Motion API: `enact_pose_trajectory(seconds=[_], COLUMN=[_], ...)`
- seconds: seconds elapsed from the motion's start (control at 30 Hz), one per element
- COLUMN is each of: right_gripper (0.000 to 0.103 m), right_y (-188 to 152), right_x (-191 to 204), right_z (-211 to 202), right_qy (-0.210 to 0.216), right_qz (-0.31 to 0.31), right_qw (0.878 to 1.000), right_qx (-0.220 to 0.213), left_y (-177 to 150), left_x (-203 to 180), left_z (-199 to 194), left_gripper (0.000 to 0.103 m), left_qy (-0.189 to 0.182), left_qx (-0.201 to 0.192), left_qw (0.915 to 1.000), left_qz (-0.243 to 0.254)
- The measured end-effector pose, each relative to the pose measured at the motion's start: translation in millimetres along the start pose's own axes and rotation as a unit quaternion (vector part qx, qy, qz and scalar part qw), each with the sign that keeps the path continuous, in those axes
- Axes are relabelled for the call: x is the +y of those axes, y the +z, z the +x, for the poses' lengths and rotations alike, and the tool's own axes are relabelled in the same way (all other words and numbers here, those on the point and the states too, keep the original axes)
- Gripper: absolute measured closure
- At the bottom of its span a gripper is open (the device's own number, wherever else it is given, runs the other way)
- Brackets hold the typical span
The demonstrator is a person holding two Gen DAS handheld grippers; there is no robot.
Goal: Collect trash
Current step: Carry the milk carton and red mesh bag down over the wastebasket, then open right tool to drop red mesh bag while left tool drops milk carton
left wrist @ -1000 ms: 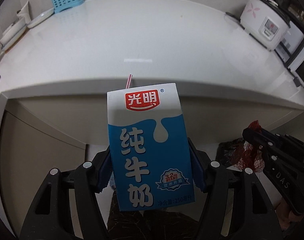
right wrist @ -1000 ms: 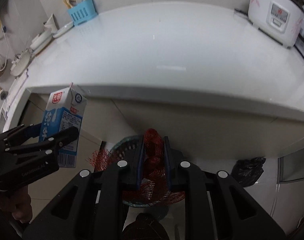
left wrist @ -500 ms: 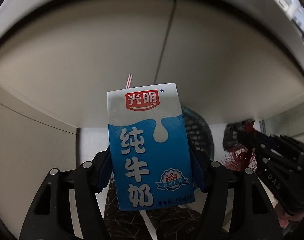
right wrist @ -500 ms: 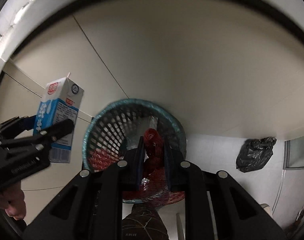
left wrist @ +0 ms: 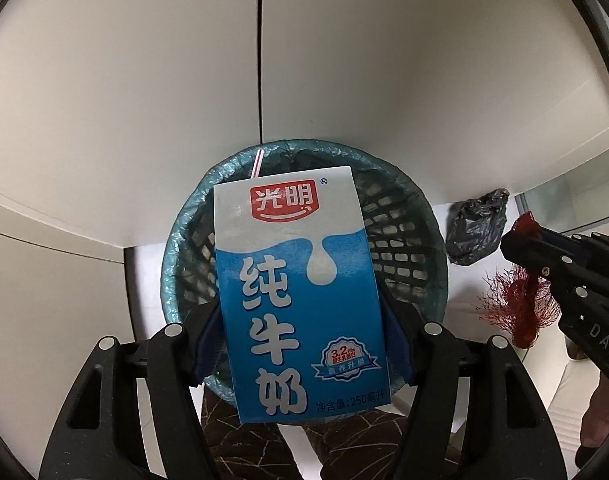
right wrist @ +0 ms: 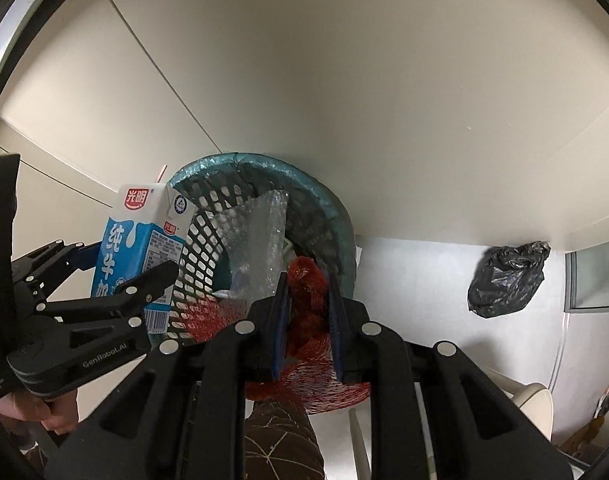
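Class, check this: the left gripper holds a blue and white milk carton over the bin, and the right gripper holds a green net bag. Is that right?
Not quite: the net bag is red, not green, as the right wrist view shows. The rest stands: the left gripper holds the milk carton over the bin, and the right gripper holds the net.

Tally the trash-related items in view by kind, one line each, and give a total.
Milk carton, held in the left gripper: 1
Red mesh net bag, held in the right gripper: 1
Lined waste basket: 1
Bubble wrap in the basket: 1
Black plastic bag on the floor: 1
Total: 5
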State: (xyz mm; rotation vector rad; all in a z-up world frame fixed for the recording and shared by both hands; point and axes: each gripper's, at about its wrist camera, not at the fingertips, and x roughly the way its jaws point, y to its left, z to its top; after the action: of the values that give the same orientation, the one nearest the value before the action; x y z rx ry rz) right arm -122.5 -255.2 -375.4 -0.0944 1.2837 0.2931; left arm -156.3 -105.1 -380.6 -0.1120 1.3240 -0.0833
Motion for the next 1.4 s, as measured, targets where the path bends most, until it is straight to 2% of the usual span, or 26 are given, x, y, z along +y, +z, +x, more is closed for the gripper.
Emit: enact_pose_trajectory(seconds=[0.03,0.17,0.27,0.47,0.73,0.8,0.87,1.03,1.17,1.4], right_gripper=[0.086,0.086,0.086,0.085,0.081,0.077,0.061,0.037,0.025,0.016], right_y=[-1,-1,0,3,5,6,6,7,8,8], right_x=[-1,-1,2,18,41,45,48,47,44,30], right_z=[-1,-1,2,13,36,40,42,39,23,-34], right_qy=[-0.001,-0.001,0.003,0.027,0.038,0.042,0.041,0.051,0.04,0.016], right_qz=[0.001,0.006,0.003,-0.001,-0.015,-0.017,-0.021,-0.023,-0.03,-0.031], right_qw=[1.0,1.0,1.0,1.0,0.999,0.999,0.999,0.998,0.999,0.999], right_qx=[0.0,0.002,0.001,-0.003,0.004,0.006,0.006,0.005,-0.006,-0.024], left_y=[-2,-8,-4,-5,-5,-7,-8,-11,-12,-14], left_x=[0,10,9,28,59,64,67,70,67,53], left_z=[0,-7,-9,-18,-25,-25,-23,-22,-33,-82], left_gripper=[0.036,0.015,0.006,0.006,0.006,0.006,0.006,0.006,0.006,0.006], left_qy=[-0.002,0.002,0.006,0.025,0.037,0.038,0.039,0.037,0.039,0.047], left_qx=[-0.002,-0.021,-0.026,-0.033,-0.027,-0.023,-0.022,-0.02,-0.024,-0.032], left_qw=[1.0,0.9998,0.9996,0.9991,0.9982,0.9981,0.998,0.9977,0.997,0.9957], left_qz=[0.002,0.004,-0.003,-0.012,-0.04,-0.043,-0.044,-0.053,-0.063,-0.073])
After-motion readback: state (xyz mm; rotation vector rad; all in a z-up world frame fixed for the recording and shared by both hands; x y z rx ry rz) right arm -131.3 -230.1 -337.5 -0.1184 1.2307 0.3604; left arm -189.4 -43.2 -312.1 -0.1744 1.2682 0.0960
